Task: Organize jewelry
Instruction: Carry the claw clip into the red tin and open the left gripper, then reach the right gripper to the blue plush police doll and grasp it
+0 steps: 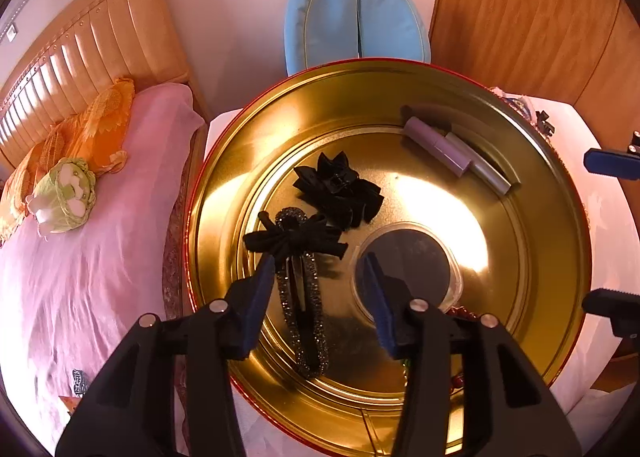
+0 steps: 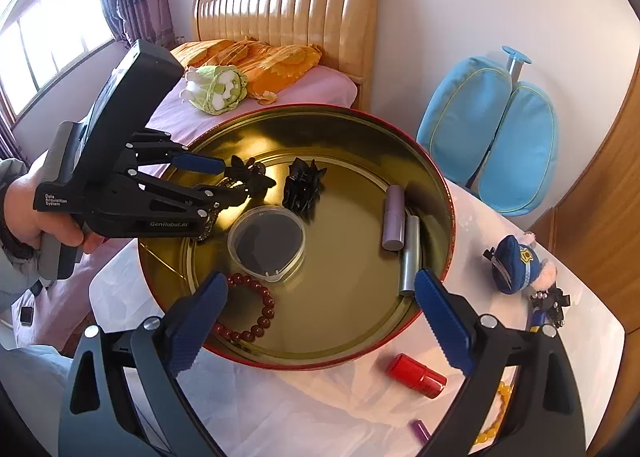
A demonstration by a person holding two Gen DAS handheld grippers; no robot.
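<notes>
Down inside the round gold-coloured metal tin with a red outer rim (image 2: 434,177), the left gripper (image 1: 320,263) has its blue pads parted a little, and the long black rhinestone hair clip with a black fabric bow (image 1: 298,253) lies on the tin floor between them; neither pad presses on it, though the left pad is close to the bow. Just beyond the bow sits a black ruffled fabric hair clip (image 1: 340,187), and beside the right pad a round clear plastic lid (image 1: 408,269). Two lilac and silver cosmetic tubes (image 1: 460,155) lie near the tin's far wall. The right gripper (image 2: 320,317) hangs wide and empty over the tin's near rim, a dark red bead bracelet (image 2: 252,311) on the floor by its left pad. Outside on the white tablecloth (image 2: 320,409) lie a red cylindrical tube (image 2: 416,375), a blue plush police doll (image 2: 516,263) and yellow beads (image 2: 498,413).
</notes>
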